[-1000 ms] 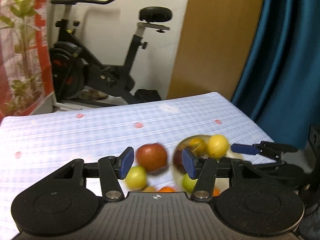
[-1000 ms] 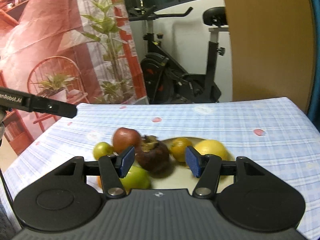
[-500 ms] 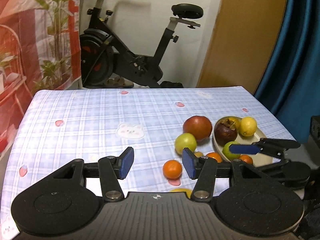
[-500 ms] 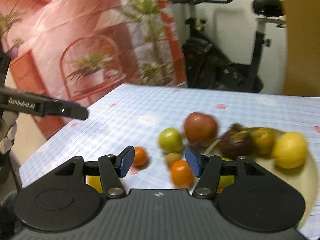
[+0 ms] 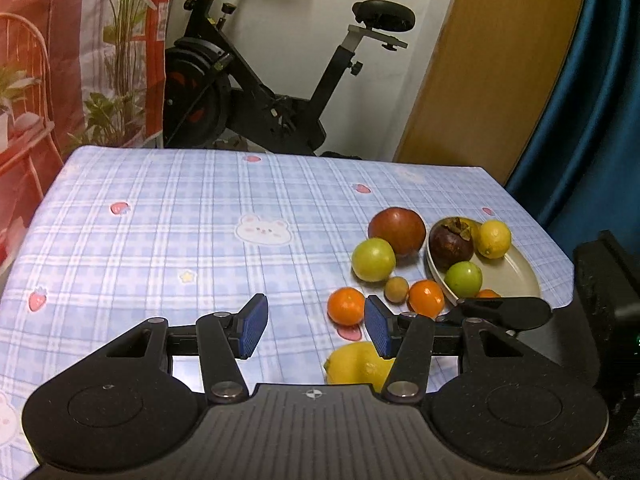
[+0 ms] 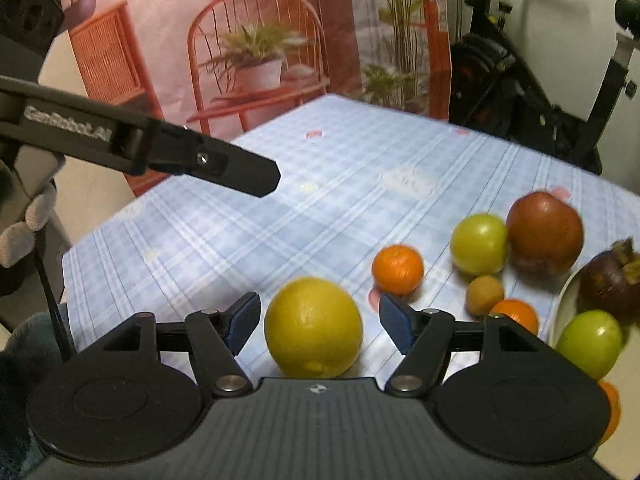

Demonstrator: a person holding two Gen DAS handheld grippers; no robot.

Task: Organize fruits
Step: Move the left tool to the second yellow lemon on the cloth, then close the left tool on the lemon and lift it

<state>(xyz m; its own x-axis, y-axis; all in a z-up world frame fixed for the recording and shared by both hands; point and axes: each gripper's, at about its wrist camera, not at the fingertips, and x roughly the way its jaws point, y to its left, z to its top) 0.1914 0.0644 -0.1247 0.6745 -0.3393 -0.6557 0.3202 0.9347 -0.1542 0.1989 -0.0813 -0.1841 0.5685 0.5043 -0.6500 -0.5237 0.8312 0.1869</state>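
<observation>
The right gripper point(image 6: 318, 322) hangs open around the big lemon point(image 6: 313, 327) on the table — pads not touching. Next, I'd guess: squeeze, then carry it to the plate point(image 5: 516, 276). The left gripper point(image 5: 316, 330) idles open.

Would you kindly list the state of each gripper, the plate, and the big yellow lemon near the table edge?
Left gripper: open, empty, above the cloth.
Right gripper: open, straddling the big lemon, pads apart from it.
Big lemon: on the cloth, ungripped.
Plate: upright, holding several fruits.
</observation>
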